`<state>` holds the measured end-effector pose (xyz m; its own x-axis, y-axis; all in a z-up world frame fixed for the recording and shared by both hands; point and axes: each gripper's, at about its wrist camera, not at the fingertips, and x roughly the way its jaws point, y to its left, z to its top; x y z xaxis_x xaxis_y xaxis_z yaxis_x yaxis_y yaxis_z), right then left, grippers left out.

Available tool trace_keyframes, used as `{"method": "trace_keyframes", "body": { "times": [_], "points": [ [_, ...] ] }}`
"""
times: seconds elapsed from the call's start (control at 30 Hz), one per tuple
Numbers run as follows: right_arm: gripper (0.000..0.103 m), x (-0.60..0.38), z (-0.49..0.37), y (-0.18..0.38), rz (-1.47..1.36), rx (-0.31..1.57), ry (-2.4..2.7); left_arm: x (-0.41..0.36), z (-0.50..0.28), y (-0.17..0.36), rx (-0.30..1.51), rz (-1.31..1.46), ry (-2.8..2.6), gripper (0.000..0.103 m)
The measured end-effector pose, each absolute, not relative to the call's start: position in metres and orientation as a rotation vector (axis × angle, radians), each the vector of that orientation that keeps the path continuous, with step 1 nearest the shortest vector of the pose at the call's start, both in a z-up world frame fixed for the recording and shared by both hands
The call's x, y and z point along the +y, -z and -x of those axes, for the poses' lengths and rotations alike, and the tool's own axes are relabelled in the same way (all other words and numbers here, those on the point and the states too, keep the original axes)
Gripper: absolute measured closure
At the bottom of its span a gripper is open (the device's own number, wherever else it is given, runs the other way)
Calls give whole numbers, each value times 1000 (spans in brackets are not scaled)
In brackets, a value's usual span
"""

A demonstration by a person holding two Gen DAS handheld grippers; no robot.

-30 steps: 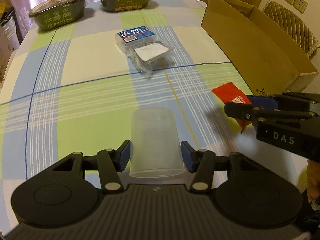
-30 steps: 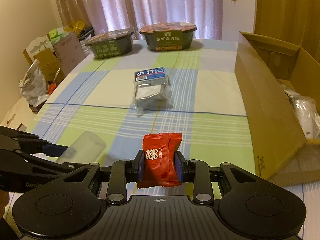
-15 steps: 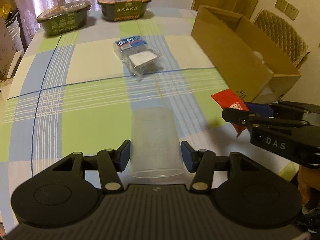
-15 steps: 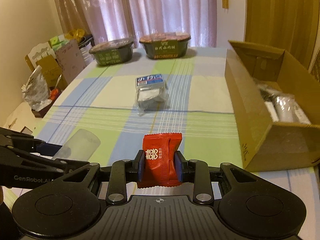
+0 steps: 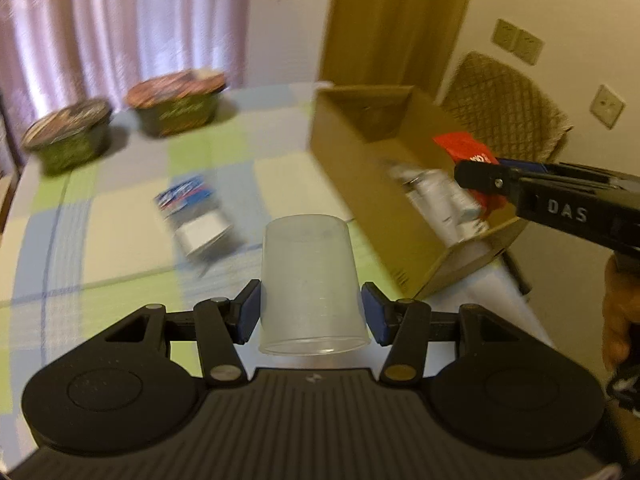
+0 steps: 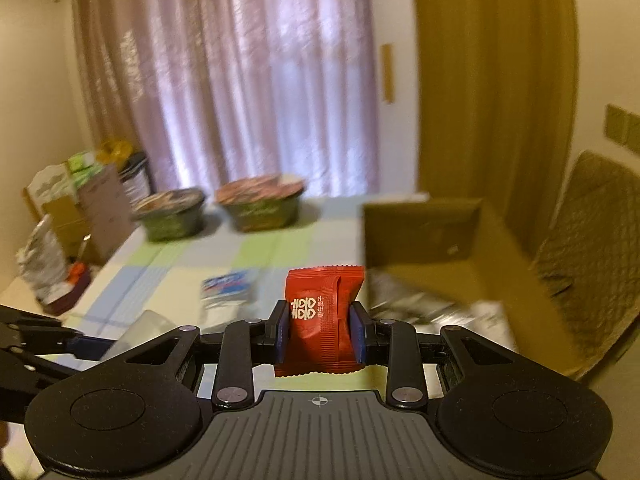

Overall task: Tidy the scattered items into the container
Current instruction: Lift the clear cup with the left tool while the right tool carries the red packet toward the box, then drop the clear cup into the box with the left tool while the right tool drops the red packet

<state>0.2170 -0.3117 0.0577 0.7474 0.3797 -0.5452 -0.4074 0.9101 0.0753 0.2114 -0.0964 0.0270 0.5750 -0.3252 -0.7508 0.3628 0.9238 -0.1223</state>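
Left gripper: the left gripper [image 5: 311, 312] pinched a clear plastic cup [image 5: 310, 284] by its sides, mouth toward the camera, lifted above the bench.
Right gripper: the right gripper [image 6: 320, 332] clamped a red snack packet [image 6: 324, 320] between its blue pads; in the left wrist view the packet [image 5: 464, 150] hung over the open cardboard box [image 5: 360, 152].
Box: it stood at the right side of the bench, holding pale wrapped items too blurred to identify.
Bench: the bench [image 5: 120, 240] wore a checked cloth of green, blue and cream squares.
On the bench: a blue-labelled packet [image 5: 186, 196] lay touching a clear-wrapped white item [image 5: 208, 236]; two dark green lidded bowls [image 5: 176, 104] sat at the far edge.
Room: pinkish curtains [image 6: 256, 80] hung behind the bench, a quilted chair [image 6: 588, 248] stood beside the box, and wall sockets [image 5: 518, 40] showed on the cream wall.
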Motion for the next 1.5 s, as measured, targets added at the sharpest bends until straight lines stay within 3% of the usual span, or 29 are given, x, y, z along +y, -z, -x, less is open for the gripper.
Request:
{"method": "trace_keyframes", "body": {
  "times": [0.6, 1.5],
  "points": [
    [69, -424, -264, -43, 16, 617, -283, -249, -272, -17, 872, -57, 605, 55],
    [69, -430, -301, -28, 25, 646, -276, -263, -299, 6, 870, -69, 589, 55]
  ]
}}
